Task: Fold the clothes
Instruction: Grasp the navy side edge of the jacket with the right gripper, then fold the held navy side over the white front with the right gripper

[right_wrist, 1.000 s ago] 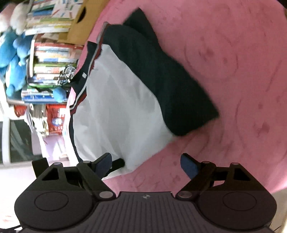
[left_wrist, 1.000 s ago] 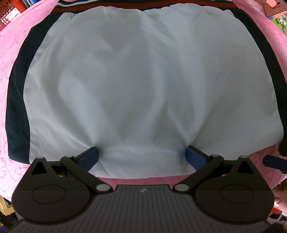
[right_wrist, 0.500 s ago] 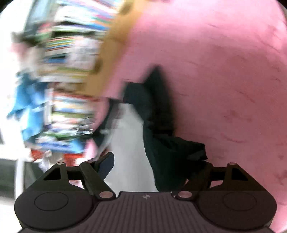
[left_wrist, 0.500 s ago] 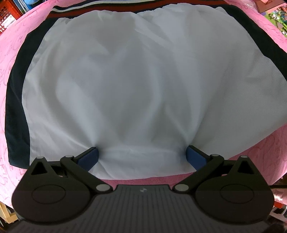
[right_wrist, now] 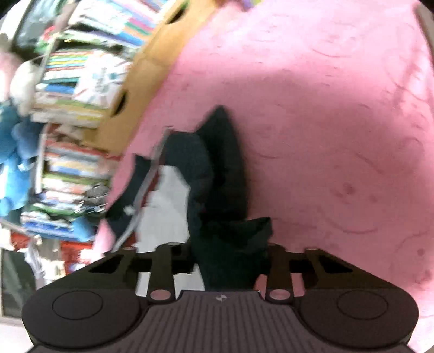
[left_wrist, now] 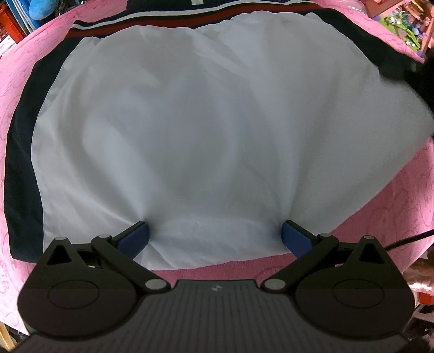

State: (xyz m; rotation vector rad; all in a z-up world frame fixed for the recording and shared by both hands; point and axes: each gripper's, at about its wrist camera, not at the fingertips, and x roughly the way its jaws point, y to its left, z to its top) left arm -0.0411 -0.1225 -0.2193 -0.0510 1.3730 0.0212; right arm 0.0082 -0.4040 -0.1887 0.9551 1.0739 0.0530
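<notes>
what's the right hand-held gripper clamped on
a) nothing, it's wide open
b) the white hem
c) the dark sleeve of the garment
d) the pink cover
c: in the right wrist view the right hand-held gripper, whose jaws have just been closing, pinches the bunched dark sleeve, lifted off the pink cover.

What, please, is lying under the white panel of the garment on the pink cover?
A dark layer shows past the white panel's left and top edges, with a red and white stripe at the top. The pink cover lies beneath. What lies under the panel's middle is hidden.
</notes>
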